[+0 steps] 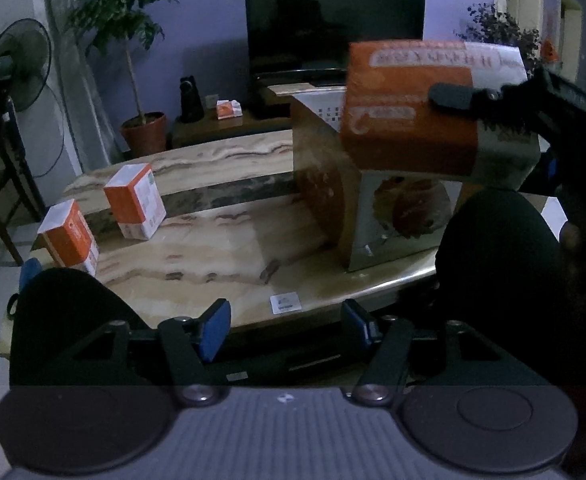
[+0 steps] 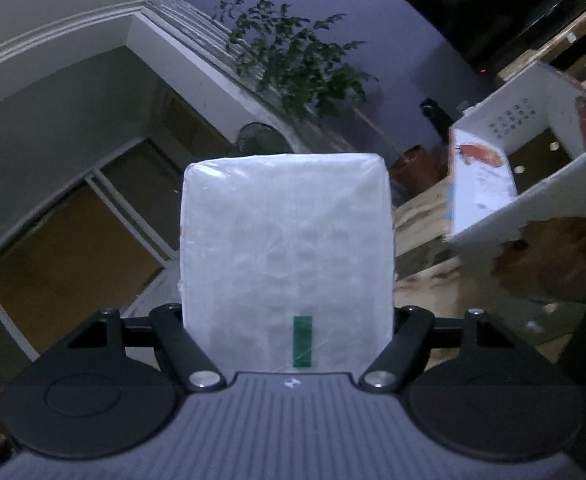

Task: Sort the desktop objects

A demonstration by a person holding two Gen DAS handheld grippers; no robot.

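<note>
Should the right tool (image 2: 289, 320), clamped on the wrapped pack (image 2: 287, 256) aloft at 2 o'clock over the carton (image 1: 393, 216), slacken or clip its rim, the pack may miss; carton contents are hidden, while the left tool (image 1: 285, 330) stands open, empty.

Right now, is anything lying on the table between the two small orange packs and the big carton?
No. The left wrist view shows bare tabletop between the small orange packs and the big carton.
</note>
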